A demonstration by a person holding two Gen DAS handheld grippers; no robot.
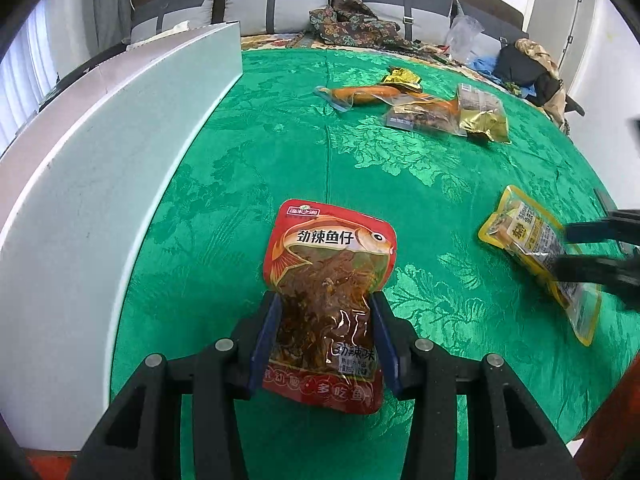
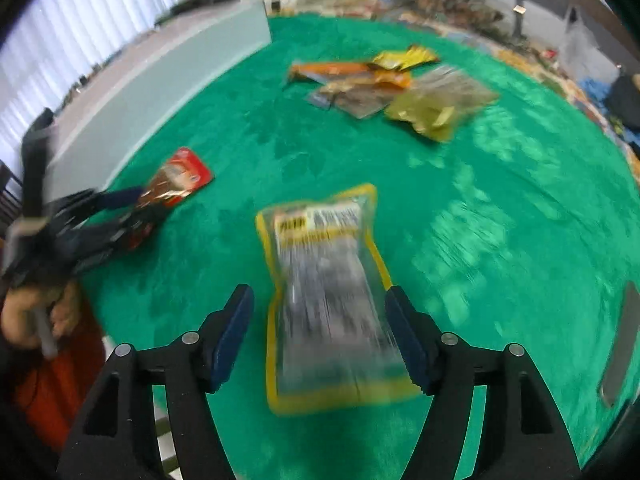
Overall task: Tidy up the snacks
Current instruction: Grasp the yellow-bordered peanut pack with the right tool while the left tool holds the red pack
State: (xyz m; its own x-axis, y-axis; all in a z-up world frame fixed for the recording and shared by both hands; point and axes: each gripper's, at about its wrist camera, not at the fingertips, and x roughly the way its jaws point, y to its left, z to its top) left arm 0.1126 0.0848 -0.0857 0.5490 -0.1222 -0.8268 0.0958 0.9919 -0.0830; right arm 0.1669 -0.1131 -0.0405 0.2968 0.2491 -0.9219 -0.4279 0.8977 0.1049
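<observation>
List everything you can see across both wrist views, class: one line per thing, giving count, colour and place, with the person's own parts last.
red fish snack pouch: 1, red with clear window, near centre of the cloth, between the left fingers.
yellow-edged pouch: 1, yellow border, clear middle, near right of the cloth, between the right fingers.
snack pile: several packets, orange, gold and clear, far side of the cloth; exact count unclear.
green tablecloth: 1, patterned green, covering the table.
white box wall: 1, white, along the left edge.
sofa cushions: several, grey, behind the table.
left hand-held gripper: 1, black with blue pads, pinching the red pouch.
right hand-held gripper: 1, black with blue pads, astride the yellow pouch, gap at one pad.
</observation>
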